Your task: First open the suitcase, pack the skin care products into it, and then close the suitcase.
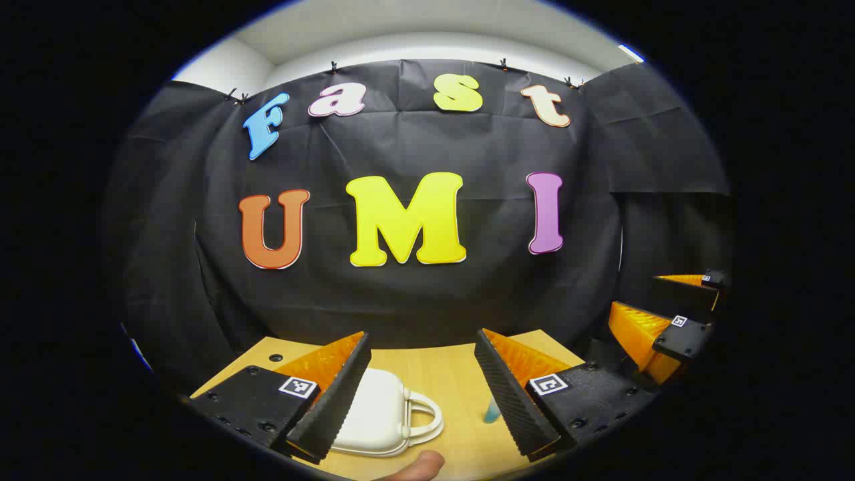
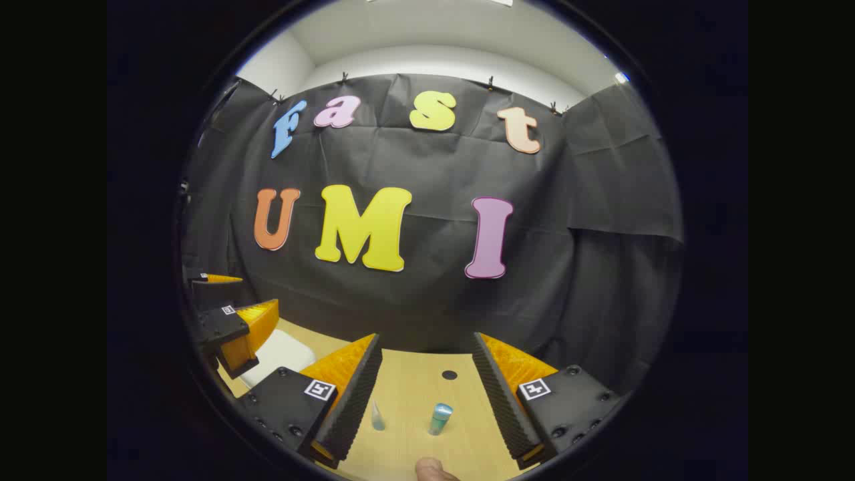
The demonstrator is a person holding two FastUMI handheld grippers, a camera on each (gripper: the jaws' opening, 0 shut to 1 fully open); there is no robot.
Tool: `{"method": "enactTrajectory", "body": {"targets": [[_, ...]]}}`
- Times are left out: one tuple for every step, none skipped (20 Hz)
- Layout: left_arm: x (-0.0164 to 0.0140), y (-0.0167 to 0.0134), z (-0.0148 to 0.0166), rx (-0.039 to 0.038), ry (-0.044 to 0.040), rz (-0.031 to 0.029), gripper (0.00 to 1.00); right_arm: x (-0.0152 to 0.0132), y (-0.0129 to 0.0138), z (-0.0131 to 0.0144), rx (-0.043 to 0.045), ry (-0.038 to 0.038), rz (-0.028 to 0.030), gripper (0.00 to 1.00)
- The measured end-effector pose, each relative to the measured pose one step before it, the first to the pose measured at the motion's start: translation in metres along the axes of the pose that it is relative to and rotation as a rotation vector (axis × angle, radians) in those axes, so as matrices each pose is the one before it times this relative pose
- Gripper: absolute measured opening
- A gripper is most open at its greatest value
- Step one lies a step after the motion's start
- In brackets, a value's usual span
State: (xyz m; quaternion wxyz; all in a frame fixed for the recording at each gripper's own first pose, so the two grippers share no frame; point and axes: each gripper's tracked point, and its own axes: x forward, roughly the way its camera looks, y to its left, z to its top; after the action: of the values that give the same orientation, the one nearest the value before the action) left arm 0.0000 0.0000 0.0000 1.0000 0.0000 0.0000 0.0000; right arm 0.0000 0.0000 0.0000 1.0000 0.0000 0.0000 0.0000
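Observation:
A white suitcase (image 1: pixel 381 417) with a loop handle lies closed on the wooden table (image 1: pixel 441 371), just below and between the fingers of my left gripper (image 1: pixel 422 341), which is open and holds nothing. A teal bottle (image 1: pixel 492 409) peeks out beside its right finger. In the right gripper view, the teal bottle (image 2: pixel 440 419) and a small pale tube (image 2: pixel 378 416) stand upright on the table between the fingers of my open right gripper (image 2: pixel 426 344). The suitcase (image 2: pixel 277 354) shows at the left, under the left gripper (image 2: pixel 250 294).
A round cable hole (image 2: pixel 449 375) sits in the table behind the bottle. The black cloth wall closes off the table's far edge. My right gripper (image 1: pixel 634 292) hovers at the right of the left gripper view. A person's fingertip (image 1: pixel 421 464) shows at the bottom.

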Motion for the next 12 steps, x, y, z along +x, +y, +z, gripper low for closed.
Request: {"method": "enactTrajectory", "body": {"targets": [[-0.00394,0.00024,-0.0039,0.00308,0.0248,-0.00215,0.99,-0.00075,-0.00061,0.00003,0.00238,0.00352,-0.00331,0.81],[-0.00143,-0.00097,-0.00169,0.01472,0.02522,-0.00524,0.99,-0.00028,0.00001,-0.00002,0.00123,0.00529,-0.00021,0.81],[0.00055,-0.00314,-0.0011,0.00757,0.01477,0.00136,0.99,0.00034,-0.00113,0.00038,-0.0024,0.00556,-0.00233,0.81],[0.00182,-0.00486,-0.00097,-0.01851,-0.00372,-0.00221,1.0,0.00077,-0.00186,-0.00223,0.0073,0.00841,-0.00083,0.81],[0.00135,-0.00261,0.00024,-0.01589,-0.00238,-0.00221,1.0,0.00193,-0.00323,-0.00158,0.00391,0.00156,0.00031,0.81],[0.00063,0.00008,-0.00143,-0.01266,-0.00279,0.00268,0.99,0.002,-0.00365,-0.00163,-0.0069,-0.0018,-0.00685,0.81],[0.00137,0.00029,-0.00179,-0.003,0.00691,0.00494,1.0,0.00204,-0.00214,-0.0002,-0.00497,0.00323,-0.00349,0.81],[0.00067,0.00065,-0.00163,-0.00405,0.00349,0.00498,1.0,0.00145,0.00048,-0.00103,-0.0061,0.00372,-0.00051,0.81],[0.00061,0.00015,-0.00042,-0.00404,0.00284,0.00128,0.99,0.00084,-0.00055,0.00011,-0.00045,0.00262,-0.00062,0.81],[0.0011,-0.00009,-0.00051,-0.00289,0.00199,0.00302,1.0,0.00143,-0.00047,-0.00136,-0.00186,0.00142,0.00082,0.81],[0.00064,0.0007,-0.00054,-0.00309,0.00022,0.00301,1.0,0.00107,-0.00023,0.00066,-0.00323,0.00123,-0.00017,0.81],[0.00122,0.00103,-0.00049,-0.00137,0.00043,0.00565,1.0,0.00142,0.00045,-0.00189,-0.00557,0.00154,0.00185,0.82]]}}
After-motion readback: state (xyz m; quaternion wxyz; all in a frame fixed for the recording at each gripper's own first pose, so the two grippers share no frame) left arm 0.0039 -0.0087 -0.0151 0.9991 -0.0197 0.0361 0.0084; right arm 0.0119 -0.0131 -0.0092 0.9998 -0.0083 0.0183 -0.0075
